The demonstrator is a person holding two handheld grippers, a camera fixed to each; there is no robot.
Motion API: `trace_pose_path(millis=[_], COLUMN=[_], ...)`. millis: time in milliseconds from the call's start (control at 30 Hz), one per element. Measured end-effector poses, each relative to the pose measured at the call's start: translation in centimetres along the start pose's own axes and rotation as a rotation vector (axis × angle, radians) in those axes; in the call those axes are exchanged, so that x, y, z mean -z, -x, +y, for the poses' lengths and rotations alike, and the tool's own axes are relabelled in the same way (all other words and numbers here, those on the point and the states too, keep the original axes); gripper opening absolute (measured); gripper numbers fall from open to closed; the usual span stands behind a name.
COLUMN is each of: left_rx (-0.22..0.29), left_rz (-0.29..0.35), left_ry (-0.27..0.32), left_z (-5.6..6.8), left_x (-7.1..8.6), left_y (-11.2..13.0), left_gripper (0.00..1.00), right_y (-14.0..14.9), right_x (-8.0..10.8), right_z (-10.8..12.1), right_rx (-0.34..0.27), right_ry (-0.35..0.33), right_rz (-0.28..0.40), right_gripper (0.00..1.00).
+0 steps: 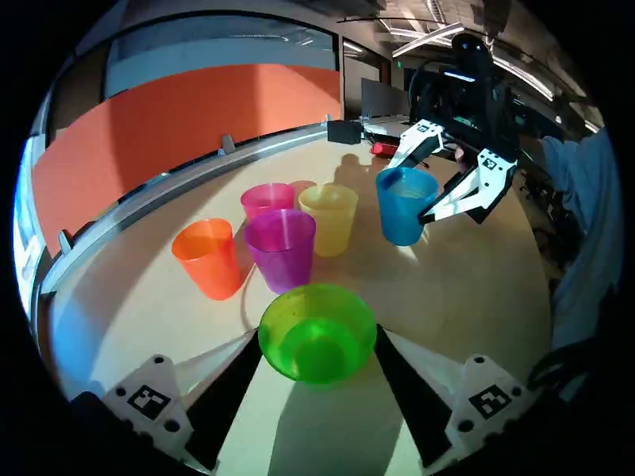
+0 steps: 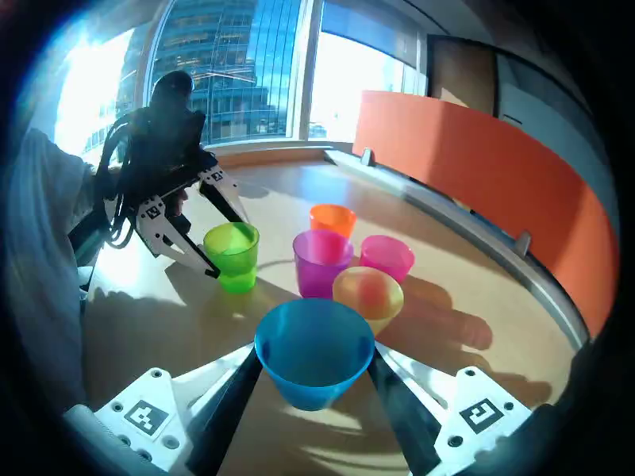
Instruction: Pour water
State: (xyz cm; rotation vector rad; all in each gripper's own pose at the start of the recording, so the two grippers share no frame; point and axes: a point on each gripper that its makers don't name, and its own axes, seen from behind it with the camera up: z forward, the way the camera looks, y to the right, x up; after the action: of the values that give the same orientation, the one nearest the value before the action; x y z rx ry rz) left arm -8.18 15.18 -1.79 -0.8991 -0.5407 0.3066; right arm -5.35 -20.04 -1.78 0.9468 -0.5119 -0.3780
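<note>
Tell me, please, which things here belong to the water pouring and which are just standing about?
In the job: green translucent plastic cup, held in the left gripper; blue plastic cup, held in the right gripper.
Standing about: orange plastic cup; purple plastic cup; pink plastic cup; yellow plastic cup; small red object farther back.

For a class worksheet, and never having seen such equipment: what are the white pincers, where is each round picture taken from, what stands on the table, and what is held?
No robot: a person holds a two-finger gripper in each hand, and each carries a wide-angle camera looking along its fingers. In the left gripper view the left gripper clasps a green cup; in the right gripper view the right gripper clasps a blue cup. Each view also catches the other gripper farther off. On the table stand an orange cup, a purple cup, a pink cup and a yellow cup.
</note>
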Motion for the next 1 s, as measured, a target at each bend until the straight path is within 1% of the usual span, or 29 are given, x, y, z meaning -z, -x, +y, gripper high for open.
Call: trace_pose_path(millis=[167, 233, 467, 667, 1000], left_rx=[-0.008, -0.005, 0.017, 0.036, 0.066], left_rz=[-0.012, -0.012, -0.018, -0.013, 0.014], left_ry=[0.004, 0.001, -0.019, -0.047, -0.086], left_z=[0.3, 0.2, -0.3, -0.8, -1.6], left_x=[0.3, 0.5, 1.7, 2.8, 4.5], left_y=[0.2, 0.4, 1.1, 1.7, 1.8], left_gripper=[0.99, 0.99, 1.00, 0.99, 1.00], right_y=[0.3, 0.6, 1.5, 2.2, 2.8], right_x=[-0.4, -0.5, -1.4, -1.9, -1.8], right_z=[-0.1, -0.2, -0.1, -0.4, -0.7], right_rx=[-0.001, -0.002, -0.011, -0.018, -0.027], right_ry=[0.000, -0.001, 0.009, 0.002, 0.003], right_rz=[-0.004, -0.008, -0.020, -0.030, -0.035], right_gripper=[0.92, 0.92, 0.92, 0.92, 0.92])
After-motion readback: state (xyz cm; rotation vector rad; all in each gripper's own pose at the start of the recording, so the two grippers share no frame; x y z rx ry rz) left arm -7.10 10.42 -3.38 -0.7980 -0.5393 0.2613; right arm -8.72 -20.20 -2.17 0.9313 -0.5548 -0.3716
